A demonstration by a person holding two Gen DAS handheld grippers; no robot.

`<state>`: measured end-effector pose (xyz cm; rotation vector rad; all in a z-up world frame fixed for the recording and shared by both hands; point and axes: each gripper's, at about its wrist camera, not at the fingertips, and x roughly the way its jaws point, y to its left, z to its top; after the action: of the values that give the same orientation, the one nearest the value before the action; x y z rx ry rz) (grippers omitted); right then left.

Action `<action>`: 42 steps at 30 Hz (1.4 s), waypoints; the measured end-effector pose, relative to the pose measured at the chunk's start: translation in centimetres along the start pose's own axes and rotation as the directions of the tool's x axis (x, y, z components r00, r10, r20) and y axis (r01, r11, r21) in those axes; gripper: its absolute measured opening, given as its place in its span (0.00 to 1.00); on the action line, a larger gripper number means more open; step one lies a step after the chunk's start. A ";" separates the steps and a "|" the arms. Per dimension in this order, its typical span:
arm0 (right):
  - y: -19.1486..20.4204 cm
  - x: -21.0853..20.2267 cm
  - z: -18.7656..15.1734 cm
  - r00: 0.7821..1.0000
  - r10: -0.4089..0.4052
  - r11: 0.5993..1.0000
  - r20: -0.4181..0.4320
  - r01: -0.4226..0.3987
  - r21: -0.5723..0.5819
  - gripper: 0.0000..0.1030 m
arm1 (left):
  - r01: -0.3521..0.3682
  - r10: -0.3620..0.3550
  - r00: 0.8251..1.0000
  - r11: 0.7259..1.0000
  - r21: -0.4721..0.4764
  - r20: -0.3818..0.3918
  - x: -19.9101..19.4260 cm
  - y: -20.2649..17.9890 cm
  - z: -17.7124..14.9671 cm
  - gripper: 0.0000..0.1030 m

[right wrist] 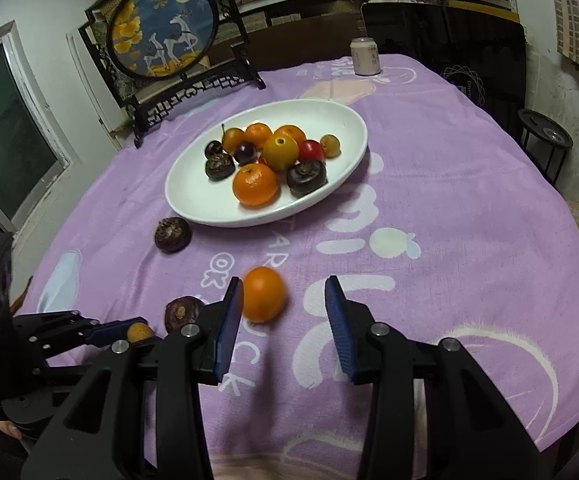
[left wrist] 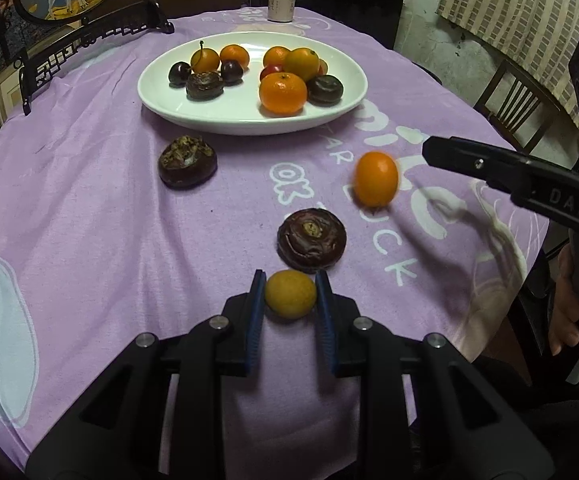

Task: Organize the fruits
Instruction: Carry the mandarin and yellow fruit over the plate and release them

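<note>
A white oval plate (left wrist: pixel 161 92) (right wrist: pixel 193 200) holds several oranges, dark cherries and brown water chestnuts. My left gripper (left wrist: pixel 290 294) is shut on a small yellow fruit (left wrist: pixel 290 294), low over the purple cloth; it also shows in the right wrist view (right wrist: pixel 139 332). My right gripper (right wrist: pixel 283 300) is open and empty. A blurred orange kumquat (right wrist: pixel 264 294) (left wrist: pixel 376 179) lies on the cloth, touching the left fingertip (right wrist: pixel 231 300). Two water chestnuts lie loose on the cloth, one near the plate (left wrist: pixel 187 162) (right wrist: pixel 172 234), one just beyond my left gripper (left wrist: pixel 312 240) (right wrist: pixel 183 312).
A drink can (left wrist: pixel 282 5) (right wrist: pixel 365 56) stands at the table's far edge. A round framed picture on a black stand (right wrist: pixel 165 32) sits at the far left. Chairs (left wrist: pixel 517 104) stand to the right of the table.
</note>
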<state>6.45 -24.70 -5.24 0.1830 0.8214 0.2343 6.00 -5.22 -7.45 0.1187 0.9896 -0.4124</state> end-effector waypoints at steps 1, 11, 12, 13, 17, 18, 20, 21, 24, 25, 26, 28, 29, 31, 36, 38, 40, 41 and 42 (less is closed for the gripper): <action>-0.1 0.2 0.0 1.000 -0.002 1.000 -0.006 0.002 0.005 0.41 | 0.001 -0.001 1.000 1.000 0.000 0.001 0.0 0.0 0.0 0.24; 3.1 7.1 2.4 0.969 0.182 0.983 -0.165 -0.185 -0.007 0.42 | 0.024 -0.023 1.000 0.999 -0.028 0.017 -0.6 1.3 -0.5 0.24; 3.6 7.7 2.5 0.961 0.204 0.978 -0.187 -0.208 -0.004 0.42 | 0.026 -0.025 1.000 0.999 -0.037 0.020 -0.7 1.7 -0.7 0.24; 4.1 8.4 2.5 0.952 0.216 0.975 -0.218 -0.222 -0.004 0.42 | 0.026 -0.026 0.999 0.999 -0.043 0.020 -0.8 2.0 -0.8 0.24; 7.0 8.7 1.6 0.966 0.116 0.980 -0.230 -0.149 -0.131 0.33 | 0.031 -0.029 0.999 0.998 -0.062 0.021 -1.0 3.2 -1.3 0.24; 7.2 8.4 1.4 0.972 0.108 0.982 -0.211 -0.137 -0.128 0.33 | 0.033 -0.031 0.999 0.997 -0.068 0.022 -1.0 3.4 -1.3 0.24; 7.3 7.9 1.4 0.980 0.082 0.985 -0.184 -0.107 -0.135 0.32 | 0.037 -0.035 0.999 0.996 -0.078 0.027 -1.1 3.9 -1.4 0.24; 7.1 7.4 1.5 0.983 0.072 0.987 -0.170 -0.095 -0.132 0.32 | 0.039 -0.036 0.999 0.996 -0.080 0.031 -1.2 4.1 -1.4 0.24; 6.4 6.0 1.9 0.991 0.045 0.990 -0.124 -0.061 -0.126 0.32 | 0.039 -0.036 0.999 0.996 -0.084 0.039 -1.5 4.6 -1.2 0.24; 6.1 5.5 2.0 0.993 0.034 0.991 -0.110 -0.048 -0.124 0.32 | 0.040 -0.037 0.999 0.995 -0.086 0.040 -1.5 4.7 -1.0 0.24; 5.7 5.1 2.1 0.995 0.024 0.992 -0.098 -0.035 -0.121 0.32 | 0.041 -0.037 0.998 0.995 -0.088 0.042 -1.6 4.7 -0.9 0.24; 4.6 4.4 2.1 0.997 0.011 0.994 -0.080 -0.019 -0.103 0.32 | 0.039 -0.035 0.998 0.996 -0.084 0.046 -1.7 4.7 -0.3 0.24; 4.2 4.1 2.2 0.997 0.004 0.995 -0.073 -0.011 -0.096 0.32 | 0.037 -0.033 0.998 0.996 -0.082 0.050 -1.7 4.7 0.1 0.24; 3.4 3.4 2.3 0.999 -0.015 0.996 -0.052 0.010 -0.088 0.32 | 0.031 -0.026 0.998 0.997 -0.075 0.064 -2.0 4.7 1.1 0.24; 2.2 2.3 3.3 1.000 -0.027 0.997 -0.014 0.026 -0.077 0.32 | -0.005 0.011 0.994 0.998 -0.058 0.106 -2.1 4.7 4.8 0.24; 2.2 2.5 4.2 1.000 -0.030 0.996 -0.007 0.030 -0.085 0.33 | -0.015 0.021 0.993 0.998 -0.059 0.116 -1.7 4.9 7.3 0.24; 2.2 3.1 5.9 0.999 -0.034 0.995 0.010 0.035 -0.097 0.32 | -0.029 0.037 0.991 0.998 -0.062 0.130 -1.1 4.9 10.3 0.25; 2.2 3.6 7.1 0.999 -0.041 0.994 0.023 0.043 -0.101 0.32 | -0.031 0.039 0.990 0.998 -0.061 0.138 -0.8 4.9 11.8 0.25; 2.2 4.2 7.9 0.998 -0.050 0.993 0.027 0.053 -0.104 0.32 | -0.038 0.047 0.988 0.997 -0.065 0.145 -0.2 4.9 13.7 0.25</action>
<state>14.71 -22.01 -2.35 0.0657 0.7865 0.2256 18.61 -4.59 -0.15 0.0520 0.8528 -0.3461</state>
